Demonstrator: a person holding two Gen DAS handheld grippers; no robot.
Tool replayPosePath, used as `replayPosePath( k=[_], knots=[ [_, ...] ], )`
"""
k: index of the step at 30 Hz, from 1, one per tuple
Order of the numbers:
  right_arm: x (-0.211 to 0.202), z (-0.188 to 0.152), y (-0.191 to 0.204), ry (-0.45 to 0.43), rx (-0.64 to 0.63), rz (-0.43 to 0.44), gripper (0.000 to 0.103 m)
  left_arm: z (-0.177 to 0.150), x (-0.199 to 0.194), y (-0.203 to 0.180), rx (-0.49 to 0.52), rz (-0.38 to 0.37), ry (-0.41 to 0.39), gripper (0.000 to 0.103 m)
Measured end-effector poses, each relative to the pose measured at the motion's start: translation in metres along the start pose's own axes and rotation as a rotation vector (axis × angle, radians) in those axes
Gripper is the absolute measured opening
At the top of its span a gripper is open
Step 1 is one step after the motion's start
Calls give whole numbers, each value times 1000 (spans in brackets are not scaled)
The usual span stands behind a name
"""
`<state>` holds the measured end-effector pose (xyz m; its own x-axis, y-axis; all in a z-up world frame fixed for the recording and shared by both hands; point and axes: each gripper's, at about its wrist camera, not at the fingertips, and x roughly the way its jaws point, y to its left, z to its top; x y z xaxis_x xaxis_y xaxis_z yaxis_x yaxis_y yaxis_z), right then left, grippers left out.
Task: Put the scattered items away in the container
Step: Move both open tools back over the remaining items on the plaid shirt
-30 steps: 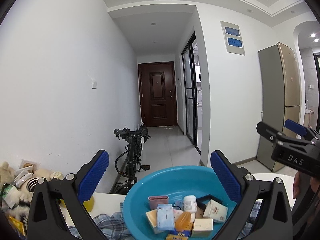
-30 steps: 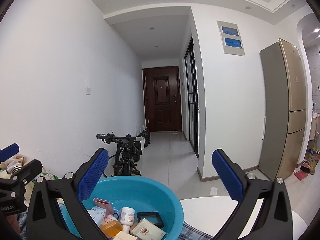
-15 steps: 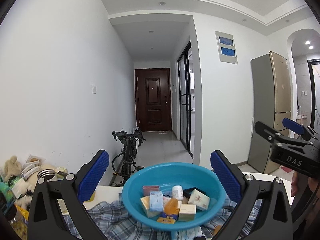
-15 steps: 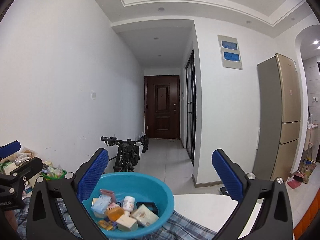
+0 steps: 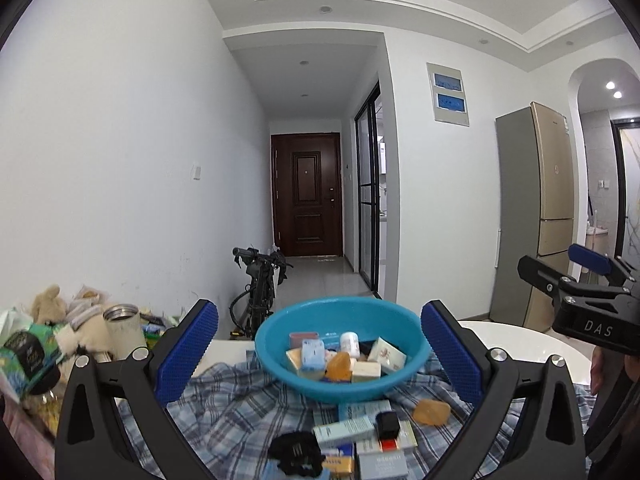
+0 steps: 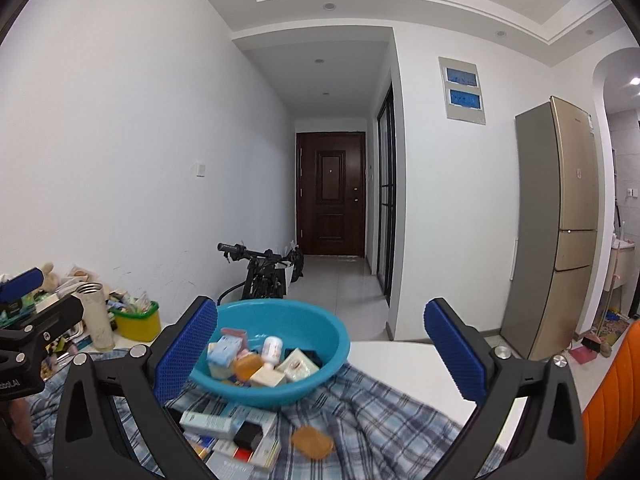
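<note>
Scene: I am holding two grippers over a plaid cloth (image 5: 224,408) on a white table (image 6: 404,354), both cameras looking down a hallway.
Left gripper (image 5: 318,354): my blue fingers are standing wide apart, clamping nothing.
Right gripper (image 6: 320,354): its fingers are likewise spread wide and carrying nothing.
Basin (image 5: 276,354): it is sitting just ahead, framed between my left fingers; from the right it is lying ahead and toward the left finger, which is covering part of its rim. Boxes, a small white bottle (image 5: 349,343) and an amber soap are already lying inside.
Still loose: an amber soap (image 6: 312,442) is lying low between my right fingers, nearer than the basin; a pale tube box (image 5: 344,432), a black box (image 5: 387,424) and a black hair tie (image 5: 296,452) are clustering low between my left fingers, touching or overlapping one another.
Step in hand, as I am judging it: choosing the next loose piece, with the task partly done.
Doing it well: I am favouring the soap for the right gripper, since it is lying apart from the pile; dropping straight over it, closing across its narrow sides, and keeping the cloth out of the grip. Soap looks slippery, so a gentle, centred squeeze is advisable.
Risk: snagging cloth could be dragging the basin.
</note>
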<state>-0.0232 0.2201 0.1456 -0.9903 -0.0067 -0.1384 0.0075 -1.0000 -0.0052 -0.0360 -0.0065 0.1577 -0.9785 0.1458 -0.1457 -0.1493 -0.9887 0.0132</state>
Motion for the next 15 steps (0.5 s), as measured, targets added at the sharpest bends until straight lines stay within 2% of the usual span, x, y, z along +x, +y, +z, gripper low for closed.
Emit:
replayPosePath(
  k=[6, 10, 15],
  knots=[
    [-16, -21, 1, 1, 19, -8, 103, -25, -10, 6, -21, 2, 28, 103],
    [-21, -45, 8, -22, -38, -45, 103, -46, -17, 6, -16, -4, 29, 103],
    [-16, -81, 13, 33, -51, -12, 103, -79, -17, -2, 0, -15, 53, 103]
  ],
)
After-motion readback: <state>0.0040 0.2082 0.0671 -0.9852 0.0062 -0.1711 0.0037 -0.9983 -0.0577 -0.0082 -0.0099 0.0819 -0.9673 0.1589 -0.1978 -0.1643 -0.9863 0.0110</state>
